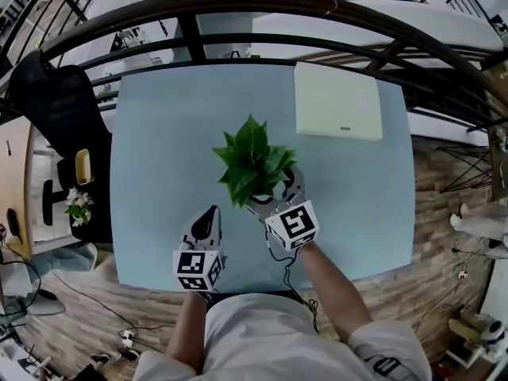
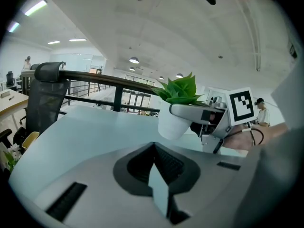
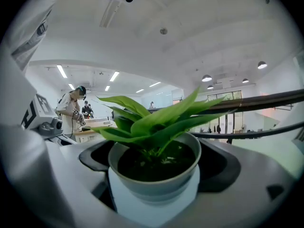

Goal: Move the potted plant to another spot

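A small potted plant [image 1: 252, 163] with broad green leaves in a white pot stands out over the middle of the pale blue table [image 1: 159, 133]. My right gripper [image 1: 274, 194] is shut on the pot, one jaw on each side of it. The right gripper view shows the pot [image 3: 154, 177] clamped between the jaws, with dark soil and leaves above. In the left gripper view the pot [image 2: 172, 123] hangs tilted, seemingly just off the tabletop, held by the right gripper [image 2: 190, 112]. My left gripper [image 1: 208, 215] rests near the table's front edge, shut and empty [image 2: 154, 161].
A flat white box [image 1: 337, 101] lies at the table's back right corner. A black office chair [image 1: 59, 109] stands left of the table, with a side desk bearing small flowers [image 1: 78, 206]. A dark curved railing [image 1: 238, 6] runs behind the table.
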### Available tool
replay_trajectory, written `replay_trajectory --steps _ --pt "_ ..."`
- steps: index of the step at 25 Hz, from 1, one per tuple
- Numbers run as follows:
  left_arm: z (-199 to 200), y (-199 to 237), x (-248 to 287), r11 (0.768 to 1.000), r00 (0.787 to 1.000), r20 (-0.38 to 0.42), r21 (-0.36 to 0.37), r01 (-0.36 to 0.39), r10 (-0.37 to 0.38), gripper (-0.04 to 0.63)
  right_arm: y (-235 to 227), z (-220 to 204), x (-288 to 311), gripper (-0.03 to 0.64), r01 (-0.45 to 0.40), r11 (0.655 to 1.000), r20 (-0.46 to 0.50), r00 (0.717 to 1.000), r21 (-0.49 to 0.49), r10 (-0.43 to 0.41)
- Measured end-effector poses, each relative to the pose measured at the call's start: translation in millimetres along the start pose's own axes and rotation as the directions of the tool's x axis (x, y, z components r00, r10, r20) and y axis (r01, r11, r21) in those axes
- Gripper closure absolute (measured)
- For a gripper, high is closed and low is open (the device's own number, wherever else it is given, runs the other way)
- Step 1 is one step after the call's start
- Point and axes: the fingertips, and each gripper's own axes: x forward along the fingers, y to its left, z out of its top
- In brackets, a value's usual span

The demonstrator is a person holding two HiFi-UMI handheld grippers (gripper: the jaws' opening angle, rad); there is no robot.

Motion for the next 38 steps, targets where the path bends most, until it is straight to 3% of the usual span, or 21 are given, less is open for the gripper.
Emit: replay_trajectory --steps 8,19,27,32,38 --pt "21.5 -22.0 -45.3 0.999 0.996 0.08 0.037 -0.038 0.035 0.583 37.9 39.7 -39.2 0.078 -0.061 0.997 0.073 0.995 -0.046 0.064" --pt "5.5 -43.0 -135.9 0.987 0.979 0.145 0.053 -0.154 0.145 0.583 104.8 67.1 -104.3 0.078 -0.151 0.984 0.135 0.978 -0.091 0.162" --pt "-6.9 -46.7 -157.5 0.984 0.976 0.147 0.046 -0.17 0.161 0.583 134.6 57.7 -118.8 0.078 -0.186 0.978 0.121 0.973 -0.094 0.196" --pt "-10.3 -40.3 -167.4 0.986 0.979 0.143 0.057 -0.157 0.148 0.583 144.0 49.3 -114.3 0.078 -0.173 0.983 0.115 0.977 -0.059 0.179" --pt "-23.5 -26.7 -177.9 0.993 0.989 0.116 0.057 -0.102 0.095 0.583 149.5 36.2 -119.7 0.078 -0.075 0.997 0.105 0.992 -0.014 0.076"
